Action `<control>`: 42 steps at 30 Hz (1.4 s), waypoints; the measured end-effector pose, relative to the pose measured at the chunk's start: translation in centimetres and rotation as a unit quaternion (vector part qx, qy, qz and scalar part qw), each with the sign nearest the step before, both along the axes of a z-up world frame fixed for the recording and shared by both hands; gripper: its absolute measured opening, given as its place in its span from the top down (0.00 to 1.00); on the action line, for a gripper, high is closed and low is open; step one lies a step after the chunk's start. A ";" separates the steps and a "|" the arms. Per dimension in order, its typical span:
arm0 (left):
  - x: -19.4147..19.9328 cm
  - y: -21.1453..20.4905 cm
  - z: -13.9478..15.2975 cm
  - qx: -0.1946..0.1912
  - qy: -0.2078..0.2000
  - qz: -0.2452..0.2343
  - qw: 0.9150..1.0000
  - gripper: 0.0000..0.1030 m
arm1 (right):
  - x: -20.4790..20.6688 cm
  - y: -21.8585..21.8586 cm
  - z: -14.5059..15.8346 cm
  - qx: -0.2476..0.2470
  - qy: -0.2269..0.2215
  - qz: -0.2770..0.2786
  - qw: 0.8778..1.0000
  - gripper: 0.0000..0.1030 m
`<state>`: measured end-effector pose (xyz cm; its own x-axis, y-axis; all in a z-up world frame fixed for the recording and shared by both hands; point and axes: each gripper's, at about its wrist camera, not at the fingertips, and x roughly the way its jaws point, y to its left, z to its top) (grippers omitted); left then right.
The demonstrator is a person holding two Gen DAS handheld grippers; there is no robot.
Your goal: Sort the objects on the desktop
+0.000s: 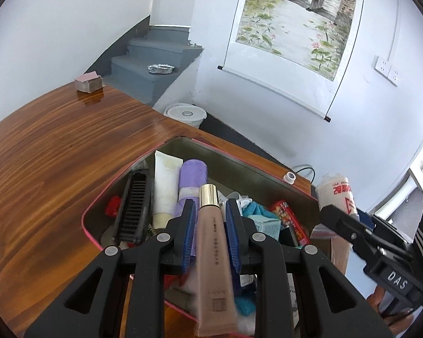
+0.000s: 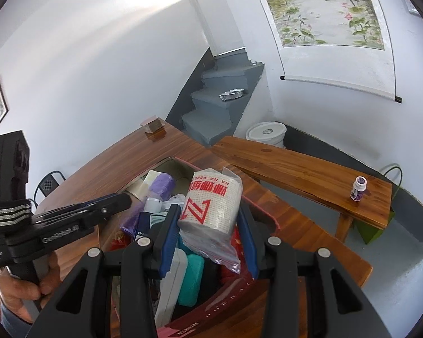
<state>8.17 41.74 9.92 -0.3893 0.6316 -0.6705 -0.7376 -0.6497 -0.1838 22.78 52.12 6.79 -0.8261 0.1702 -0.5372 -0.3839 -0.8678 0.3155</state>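
The left hand-held gripper (image 1: 210,226) was closed on a beige tube (image 1: 214,253) with a gold cap, its blue pads pressing the tube's upper body just below the cap, and it hung above the open box (image 1: 183,143) on the bench (image 1: 56,146). The right hand-held gripper (image 2: 208,236) was clamped on a paper roll (image 2: 211,202) in a clear bag, also over the box. Inside lay a black comb (image 1: 134,208), a white tube (image 1: 164,186), a purple roll (image 1: 191,177) and a red packet (image 1: 289,219) — packed close together, several touching. The beige tube looked light and soft-walled, likely to buckle or squirt if squeezed hard near the middle; the stiffer shoulder under the cap seemed the better place to hold, and its smooth skin could slip between the pads. The paper roll seemed very light and springy, but its loose bag was slippery plastic, so a grip across the roll's body rather than on the bag's slack end appeared safer. A small bottle (image 2: 358,187) stood alone on a second bench (image 2: 310,174), well apart from the box. Whether the held things were coming out or going in could not be told.
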 end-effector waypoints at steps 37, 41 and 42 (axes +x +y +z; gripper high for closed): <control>7.2 -8.2 3.3 0.012 0.101 0.023 0.994 0.17 | 9.1 -6.8 1.9 0.063 0.019 -0.066 0.996 0.01; 8.6 -8.4 3.5 0.008 0.114 0.020 0.993 0.16 | 9.3 -8.9 2.4 0.101 0.022 -0.057 0.993 0.01; 9.0 -8.4 3.6 0.007 0.115 0.019 0.993 0.15 | 9.3 -9.4 2.4 0.105 0.021 -0.054 0.993 0.01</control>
<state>17.13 33.35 13.49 -0.5548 0.6221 -0.5525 -0.7358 -0.6768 -0.0233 32.06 42.70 9.23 -0.8184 0.3632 -0.4453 -0.4677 -0.8712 0.1491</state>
